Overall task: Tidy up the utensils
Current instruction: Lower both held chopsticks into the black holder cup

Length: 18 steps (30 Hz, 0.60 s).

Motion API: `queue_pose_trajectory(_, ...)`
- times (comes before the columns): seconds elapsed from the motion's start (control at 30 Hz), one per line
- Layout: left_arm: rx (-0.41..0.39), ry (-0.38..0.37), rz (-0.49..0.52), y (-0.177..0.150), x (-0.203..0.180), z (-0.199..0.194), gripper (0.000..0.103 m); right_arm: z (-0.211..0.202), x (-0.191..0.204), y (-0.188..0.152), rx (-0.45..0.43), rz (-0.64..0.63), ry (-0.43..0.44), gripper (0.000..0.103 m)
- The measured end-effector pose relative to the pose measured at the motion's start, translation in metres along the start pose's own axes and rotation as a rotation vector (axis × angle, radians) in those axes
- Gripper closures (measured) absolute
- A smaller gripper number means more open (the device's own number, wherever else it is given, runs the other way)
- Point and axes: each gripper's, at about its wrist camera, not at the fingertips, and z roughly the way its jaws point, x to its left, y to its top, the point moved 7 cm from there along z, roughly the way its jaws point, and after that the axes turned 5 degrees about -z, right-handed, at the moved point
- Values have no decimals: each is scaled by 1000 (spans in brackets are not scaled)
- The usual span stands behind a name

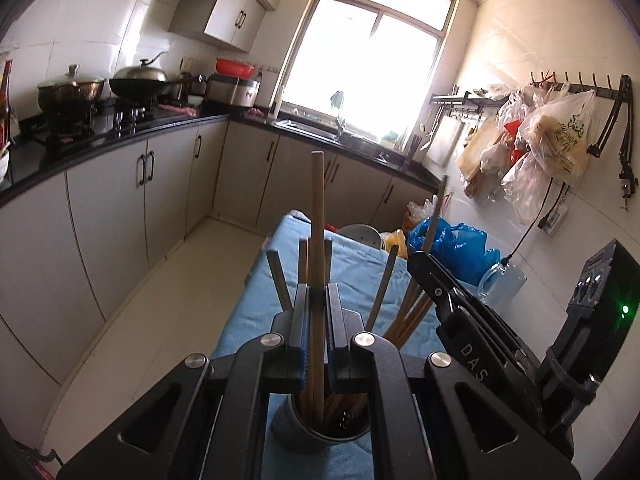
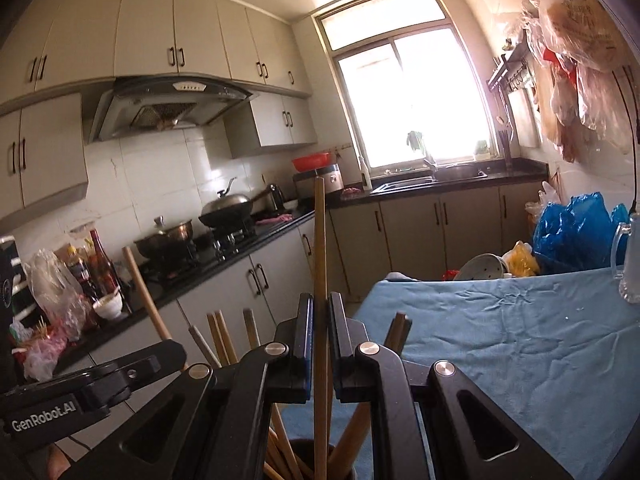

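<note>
Left wrist view, bottom centre: left gripper (image 1: 317,312), jaws closed on one upright wooden chopstick (image 1: 317,240), its lower end down inside the grey utensil holder (image 1: 304,434) right below the jaws. The holder stands on the blue cloth (image 1: 256,304) and carries a bundle of wooden chopsticks (image 1: 408,316) fanning out to the right, plus a few tips poking up left of the jaws. Right gripper body (image 1: 460,320) sits lower right of that frame, just beside the holder.

Right wrist view, bottom centre: right gripper (image 2: 320,320), jaws closed on its own upright chopstick (image 2: 320,260), lower end also in a dark cup at the bottom edge with more sticks leaning out. Cup rim barely shows. Left gripper's body is at lower left there.

Mid frame, far end of the cloth: second grey holder (image 1: 360,234) in the left view; in the right view it lies tipped on its side, contents cannot tell. Next to it a yellow bag (image 2: 520,260) and blue plastic bag (image 1: 452,246). Glass mug (image 1: 502,286) at right edge of the cloth, contents cannot tell.

Far, left of frame: black counter (image 1: 100,136) with lidded pot (image 1: 71,90) and lidded wok (image 1: 139,80) on the stove. Top centre: bright window (image 1: 368,60) above the sink (image 1: 308,126). Upper right: plastic bags (image 1: 552,140) hanging on a wall rack.
</note>
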Motion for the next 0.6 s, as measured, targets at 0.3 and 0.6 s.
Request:
queue_pose_trajectory(0.3,6,6,-18,-7,4,-8,97,-13,-5,1,-4,11,0,78)
queue_pose_trajectory(0.6,4,15,-35,-16,2,-29,92,-45,-17,13,-38,21,-42,59)
